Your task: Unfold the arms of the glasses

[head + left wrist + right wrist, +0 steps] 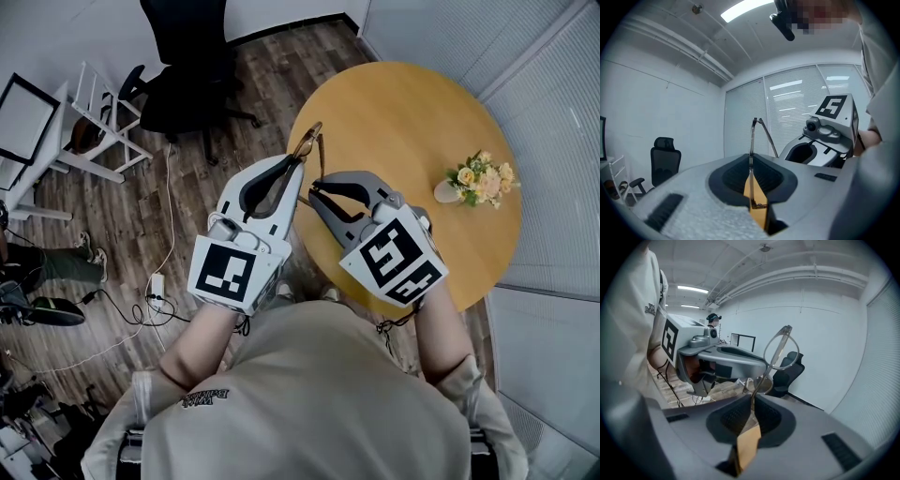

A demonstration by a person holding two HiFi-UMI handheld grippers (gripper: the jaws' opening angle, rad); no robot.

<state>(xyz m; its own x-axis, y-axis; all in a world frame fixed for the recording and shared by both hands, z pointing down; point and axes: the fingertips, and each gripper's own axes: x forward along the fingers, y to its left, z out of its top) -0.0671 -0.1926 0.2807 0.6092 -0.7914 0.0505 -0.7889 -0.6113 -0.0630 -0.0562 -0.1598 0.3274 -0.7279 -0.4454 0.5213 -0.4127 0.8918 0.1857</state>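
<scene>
Thin metal-framed glasses [310, 146] hang in the air over the near left edge of the round wooden table [403, 112], held between both grippers. My left gripper [294, 171] is shut on one thin part of the frame [751, 140], which rises straight up out of its jaws. From the top of that part a second thin piece slants down to the right. My right gripper [317, 187] is shut on an arm of the glasses. In the right gripper view a round lens rim [782, 347] stands above the closed jaws [752, 401]. The two grippers sit close together, tips almost touching.
A small vase of yellow flowers [478, 178] stands at the table's right side. A black office chair [192, 75] and a white rack [94, 122] stand on the wooden floor to the left. Cables [155, 281] trail there, and another person's leg [56, 264] shows at the left edge.
</scene>
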